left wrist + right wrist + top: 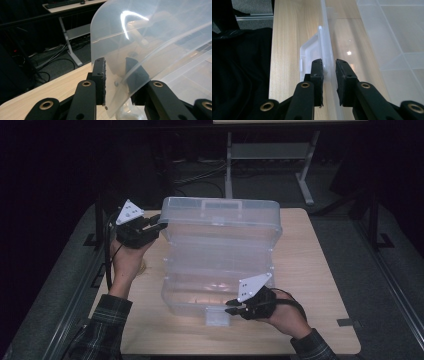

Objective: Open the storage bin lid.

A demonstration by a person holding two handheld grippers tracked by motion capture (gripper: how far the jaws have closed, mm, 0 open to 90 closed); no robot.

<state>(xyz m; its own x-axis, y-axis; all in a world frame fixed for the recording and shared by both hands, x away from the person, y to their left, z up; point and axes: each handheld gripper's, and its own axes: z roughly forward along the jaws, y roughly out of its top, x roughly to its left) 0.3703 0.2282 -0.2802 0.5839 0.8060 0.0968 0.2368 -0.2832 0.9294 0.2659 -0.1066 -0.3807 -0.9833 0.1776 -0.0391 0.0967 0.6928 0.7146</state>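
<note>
The left hand-held gripper (159,226) sits in the upper left of the high view with its jaws straddling the corner of the raised lid (220,217) of the clear plastic box (200,292). In the left gripper view the translucent lid edge (117,82) passes between the two pads (101,80), the left pad just beside or touching the sheet and the other pad seen through it; the jaws are narrowed around the thin wall, though whether they press on it I cannot tell.

The right hand-held gripper (231,309) lies at the lower middle of the high view, at the box's near wall beside the front latch (217,316). In the right gripper view its jaws stand to either side of the upright wall (327,50), the left pad (317,72) against it, the right pad slightly off, so it looks braced rather than squeezed hard.

The box stands at the middle of the bench (320,270), its long axis running left to right across the frame, the lid hinged along the far side and standing upright. The lid's free corner lies directly in the left hand-held gripper, which makes that hand the nearer one for swinging the lid, probably while the right steadies the base.
</note>
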